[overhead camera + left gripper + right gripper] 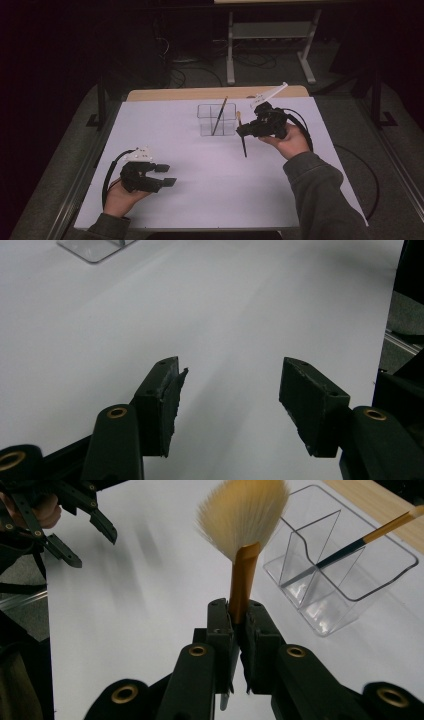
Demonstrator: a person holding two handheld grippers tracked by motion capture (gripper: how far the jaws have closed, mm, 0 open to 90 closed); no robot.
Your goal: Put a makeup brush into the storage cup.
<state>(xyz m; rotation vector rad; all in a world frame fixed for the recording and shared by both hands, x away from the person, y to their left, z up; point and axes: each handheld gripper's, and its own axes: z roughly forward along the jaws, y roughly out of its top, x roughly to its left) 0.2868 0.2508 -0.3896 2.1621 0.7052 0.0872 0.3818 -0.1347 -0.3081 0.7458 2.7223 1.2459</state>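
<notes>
Near the front left corner of the table (200, 200), the left gripper (167, 175) rests with jaws apart, holding nothing. Farther back, the right gripper (239, 625) clamps a brush (243, 530) upright, bristles up, just beside the clear holder (345, 565) toward the far edge; its lower handle is hidden.

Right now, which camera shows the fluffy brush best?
The right gripper view: the brush is close, bristles spread, its handle pinched by the right gripper. In the high view it is a thin stick. The left gripper view lacks it.
</notes>
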